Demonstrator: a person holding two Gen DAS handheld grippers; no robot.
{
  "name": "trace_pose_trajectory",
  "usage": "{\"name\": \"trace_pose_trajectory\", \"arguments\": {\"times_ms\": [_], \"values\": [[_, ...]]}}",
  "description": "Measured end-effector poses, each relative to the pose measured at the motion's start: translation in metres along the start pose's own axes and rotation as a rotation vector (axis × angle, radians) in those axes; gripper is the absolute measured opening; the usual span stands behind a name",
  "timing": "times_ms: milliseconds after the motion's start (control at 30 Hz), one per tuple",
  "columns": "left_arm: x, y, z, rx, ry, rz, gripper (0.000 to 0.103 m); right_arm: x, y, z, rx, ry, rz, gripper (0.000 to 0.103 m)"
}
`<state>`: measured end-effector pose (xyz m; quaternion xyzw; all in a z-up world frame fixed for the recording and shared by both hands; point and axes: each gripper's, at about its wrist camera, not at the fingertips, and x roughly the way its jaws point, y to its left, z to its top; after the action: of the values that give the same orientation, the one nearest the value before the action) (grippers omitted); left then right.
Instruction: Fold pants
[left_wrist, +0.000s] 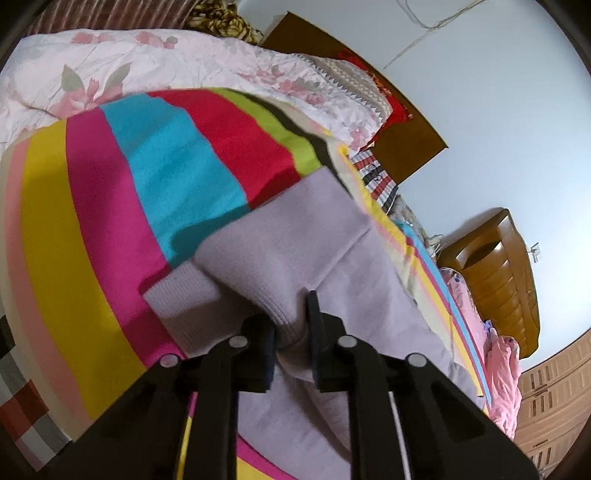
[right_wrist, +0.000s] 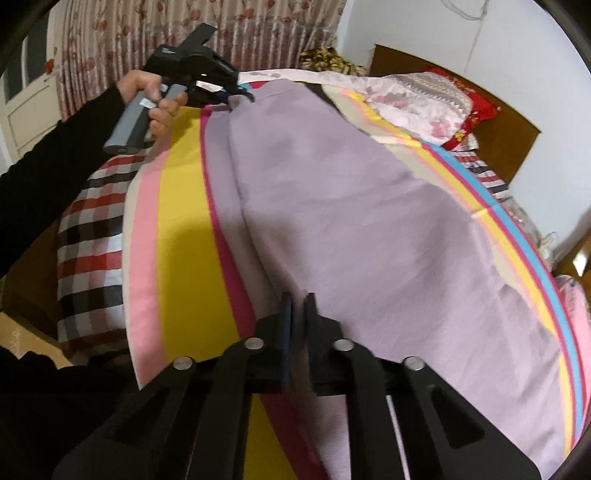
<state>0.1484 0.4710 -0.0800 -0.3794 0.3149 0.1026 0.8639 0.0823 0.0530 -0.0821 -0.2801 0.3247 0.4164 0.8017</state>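
Pants (right_wrist: 332, 192), light purple, spread long across the striped blanket (right_wrist: 177, 229) on the bed. Left gripper (left_wrist: 291, 332) pinching the ribbed cuffs (left_wrist: 258, 266) at the far end, fingers closed on the cloth. Right gripper (right_wrist: 298, 314) at the near end, fingers almost together with pants cloth between them, probably holding the edge. Looks like both ends grabbed, ready for a fold. Next: lift one end, bring it over to meet the other, keep the cloth flat and the edges lined up.
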Motion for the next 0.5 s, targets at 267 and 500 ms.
{"name": "trace_pose_trajectory", "arguments": {"times_ms": [267, 500], "values": [[-0.052, -0.031, 0.013, 0.146, -0.093, 0.02, 0.011, -0.046, -0.026, 0.016, 0.054, -0.098, 0.066, 0.005], [-0.004, 0.014, -0.006, 0.135, -0.003, 0.079, 0.013, -0.003, -0.007, -0.003, 0.046, 0.008, 0.107, 0.004]]}}
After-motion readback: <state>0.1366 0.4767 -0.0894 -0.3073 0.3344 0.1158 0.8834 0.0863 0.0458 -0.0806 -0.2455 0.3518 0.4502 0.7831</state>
